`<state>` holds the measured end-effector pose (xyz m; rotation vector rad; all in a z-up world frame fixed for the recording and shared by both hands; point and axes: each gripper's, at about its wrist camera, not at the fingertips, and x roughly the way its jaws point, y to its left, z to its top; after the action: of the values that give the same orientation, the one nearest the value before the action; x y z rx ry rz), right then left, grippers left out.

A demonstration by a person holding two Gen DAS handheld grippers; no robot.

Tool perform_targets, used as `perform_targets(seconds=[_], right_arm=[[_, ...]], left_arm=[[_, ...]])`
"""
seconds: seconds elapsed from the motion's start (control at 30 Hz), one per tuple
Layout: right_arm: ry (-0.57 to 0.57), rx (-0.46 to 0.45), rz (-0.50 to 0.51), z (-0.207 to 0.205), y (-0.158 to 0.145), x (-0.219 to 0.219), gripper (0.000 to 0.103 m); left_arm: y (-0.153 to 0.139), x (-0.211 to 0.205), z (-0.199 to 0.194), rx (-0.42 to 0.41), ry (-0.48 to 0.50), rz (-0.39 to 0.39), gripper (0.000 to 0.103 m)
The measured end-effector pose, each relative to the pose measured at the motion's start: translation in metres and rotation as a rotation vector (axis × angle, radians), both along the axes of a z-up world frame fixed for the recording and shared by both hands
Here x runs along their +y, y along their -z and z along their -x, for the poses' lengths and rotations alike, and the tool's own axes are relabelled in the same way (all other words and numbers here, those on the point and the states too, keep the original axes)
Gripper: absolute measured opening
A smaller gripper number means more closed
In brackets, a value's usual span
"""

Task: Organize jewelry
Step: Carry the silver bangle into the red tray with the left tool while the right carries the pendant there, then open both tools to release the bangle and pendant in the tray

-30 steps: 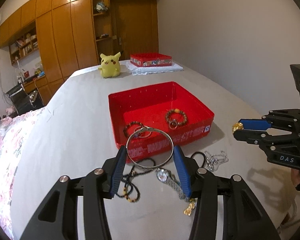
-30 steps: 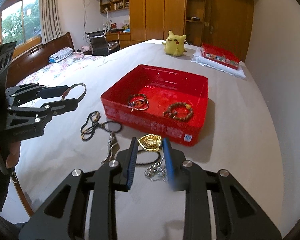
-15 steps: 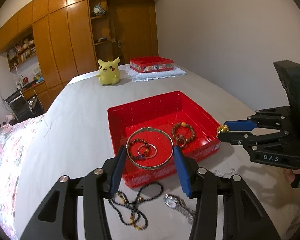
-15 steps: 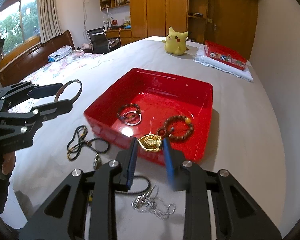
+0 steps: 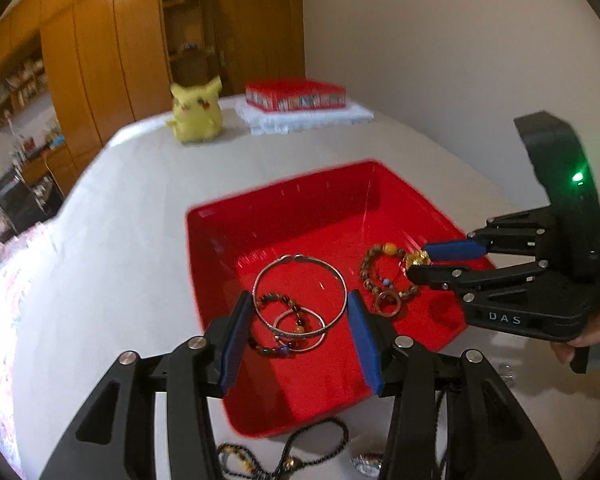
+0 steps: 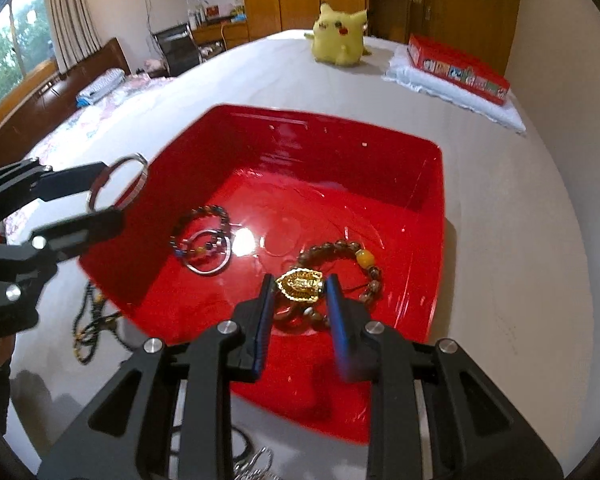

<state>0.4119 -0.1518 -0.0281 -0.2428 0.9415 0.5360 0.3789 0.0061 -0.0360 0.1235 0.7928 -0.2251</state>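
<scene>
Left wrist view: the left gripper (image 5: 300, 312) clamps a plain silver bangle (image 5: 299, 295), a thin open-ended hoop, between its blue-lined fingers (image 5: 236, 340), above the near left part of the red tray (image 5: 284, 196). On the tray floor beneath it lie a dark beaded bracelet (image 5: 274, 326) and a smaller silver ring-shaped bangle (image 5: 299, 329). To the right, a brown bead bracelet (image 5: 384, 272) with one amber bead rests on the tray floor. The right gripper (image 5: 418, 260) enters from the right, closed on a gold pendant (image 5: 418, 258) over the tray's right side. Near the bottom edge, a black beaded necklace (image 5: 300, 452) lies on the white table (image 5: 120, 240), outside the tray.

Right wrist view: the pendant (image 6: 300, 285) is a pointed, leaf-shaped gold piece with a relief surface, pinched at its sides by both fingers (image 6: 266, 320), above the brown bracelet (image 6: 340, 264). A silver chain (image 6: 256, 466) shows partly at the near edge. At the far end stand a yellow plush toy (image 6: 340, 42) and a red box (image 6: 458, 68) on a white cloth (image 6: 452, 94).
</scene>
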Motion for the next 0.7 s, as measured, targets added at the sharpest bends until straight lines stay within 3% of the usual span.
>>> perform_targets(seconds=[0.23, 0.37, 0.47, 0.7], right_arm=[[-0.012, 0.037, 0.085, -0.018, 0.023, 0.015, 0.026], [-0.019, 0.045, 0.115, -0.020, 0.028, 0.017, 0.028], [-0.008, 0.031, 0.104, -0.016, 0.022, 0.014, 0.039], [0.023, -0.045, 0.000, 0.032, -0.018, -0.018, 0.045]], left_arm=[[0.042, -0.003, -0.026, 0.123, 0.015, -0.009, 0.049], [0.051, -0.004, -0.031, 0.140, 0.006, -0.036, 0.052], [0.046, -0.002, -0.028, 0.132, -0.002, -0.033, 0.056], [0.014, 0.009, 0.036, 0.069, 0.002, 0.016, 0.065]])
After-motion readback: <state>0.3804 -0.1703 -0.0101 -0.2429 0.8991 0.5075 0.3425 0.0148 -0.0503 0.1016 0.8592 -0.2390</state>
